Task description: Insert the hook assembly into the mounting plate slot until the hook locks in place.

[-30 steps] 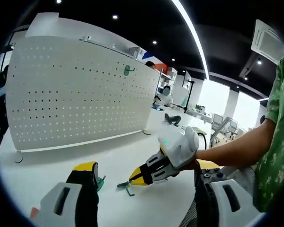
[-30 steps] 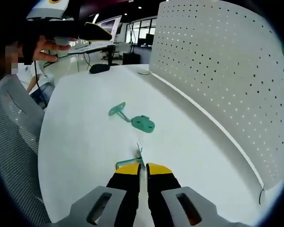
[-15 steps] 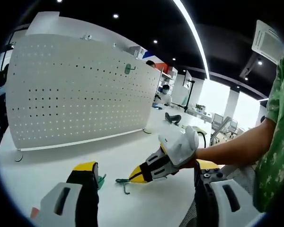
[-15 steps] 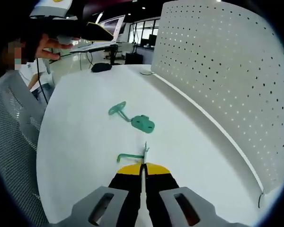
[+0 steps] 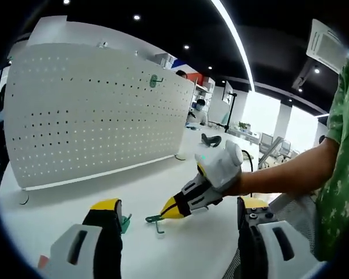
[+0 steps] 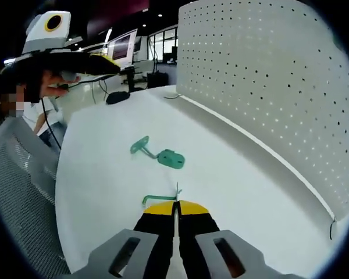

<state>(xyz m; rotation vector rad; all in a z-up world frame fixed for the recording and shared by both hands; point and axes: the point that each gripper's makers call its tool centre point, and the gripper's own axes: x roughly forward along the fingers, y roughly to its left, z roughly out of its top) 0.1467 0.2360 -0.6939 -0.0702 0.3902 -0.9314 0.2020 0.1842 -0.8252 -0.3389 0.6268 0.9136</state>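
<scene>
Right gripper view: right gripper [image 6: 175, 208] fingers pinch thin green hook [image 6: 160, 198] | left gripper [image 5: 174, 212] fingers wide | risk: hook twists, drops onto bench [image 6: 232, 168].

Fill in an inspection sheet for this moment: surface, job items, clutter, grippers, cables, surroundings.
Surface: white table, bare around the parts.
Job's things: thin green wire hook pinched at the right gripper's tips; a green hook piece with an oval mounting plate lies flat further out; a green hook already hangs high on the white pegboard.
Clutter: dark mouse-like object at the table's far end.
Grippers: right gripper shut on the wire hook; left gripper open, holding nothing, raised above the table.
Cables: a thin dark cable hangs below the left gripper.
Surroundings: open office with monitors, ceiling lights, a mesh chair.
</scene>
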